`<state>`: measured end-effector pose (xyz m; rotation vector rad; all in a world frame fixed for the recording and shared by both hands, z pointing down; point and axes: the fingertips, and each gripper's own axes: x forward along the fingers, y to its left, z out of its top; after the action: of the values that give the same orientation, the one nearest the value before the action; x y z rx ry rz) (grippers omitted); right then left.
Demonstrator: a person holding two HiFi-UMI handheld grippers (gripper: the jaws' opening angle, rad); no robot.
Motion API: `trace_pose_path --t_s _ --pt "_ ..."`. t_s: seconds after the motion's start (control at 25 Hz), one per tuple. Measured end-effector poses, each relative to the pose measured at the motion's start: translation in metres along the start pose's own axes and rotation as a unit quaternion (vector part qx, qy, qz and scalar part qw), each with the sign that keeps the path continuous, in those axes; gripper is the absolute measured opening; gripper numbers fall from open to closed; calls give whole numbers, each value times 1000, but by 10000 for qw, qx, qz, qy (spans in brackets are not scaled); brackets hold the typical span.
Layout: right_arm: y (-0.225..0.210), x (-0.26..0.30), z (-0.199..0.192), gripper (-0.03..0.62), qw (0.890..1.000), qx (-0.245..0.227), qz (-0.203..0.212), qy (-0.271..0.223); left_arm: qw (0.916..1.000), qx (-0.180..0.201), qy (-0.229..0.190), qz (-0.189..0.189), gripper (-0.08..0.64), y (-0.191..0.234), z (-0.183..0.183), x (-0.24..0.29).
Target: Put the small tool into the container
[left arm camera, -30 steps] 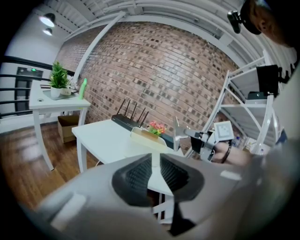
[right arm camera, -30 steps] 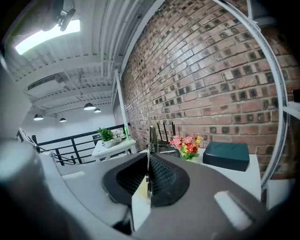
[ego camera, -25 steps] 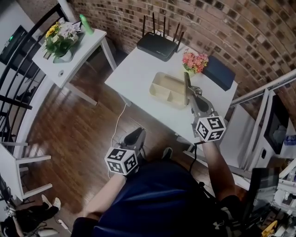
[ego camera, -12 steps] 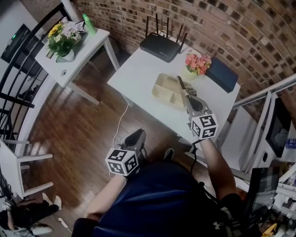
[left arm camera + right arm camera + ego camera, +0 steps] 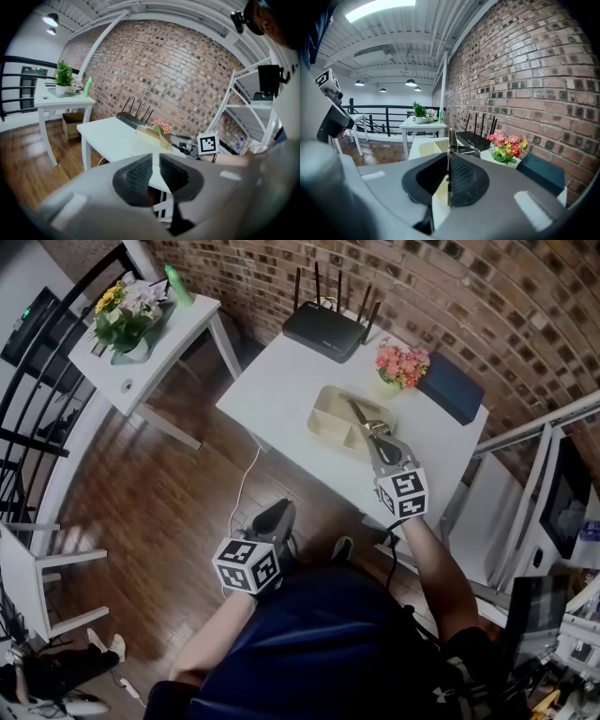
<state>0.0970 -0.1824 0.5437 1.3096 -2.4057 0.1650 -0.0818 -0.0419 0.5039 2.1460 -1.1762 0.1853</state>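
Right gripper view: the right gripper (image 5: 449, 158) is clamped on the small tool (image 5: 451, 139). The tool shows edge-on as a thin blade, so its shape is unclear. It reaches over the container (image 5: 328, 407) on the far white table (image 5: 272, 390). The near left gripper (image 5: 155, 161) is empty, its jaws a narrow slit apart.

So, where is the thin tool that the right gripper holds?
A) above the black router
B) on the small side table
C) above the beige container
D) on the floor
C: in the head view the right gripper, shut on the small tool, holds its tip over the beige container.
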Motion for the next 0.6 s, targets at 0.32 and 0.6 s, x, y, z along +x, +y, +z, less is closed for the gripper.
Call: trace_pose_path --t_s 0.32,0.6 --pt "2 9 -18 14 9995 -34 3 306 10000 -47 35 49 41 5 -2 1" --pt "4 16 -28 15 9971 -109 41 750 9999 -122 24 83 41 10 -2 0"
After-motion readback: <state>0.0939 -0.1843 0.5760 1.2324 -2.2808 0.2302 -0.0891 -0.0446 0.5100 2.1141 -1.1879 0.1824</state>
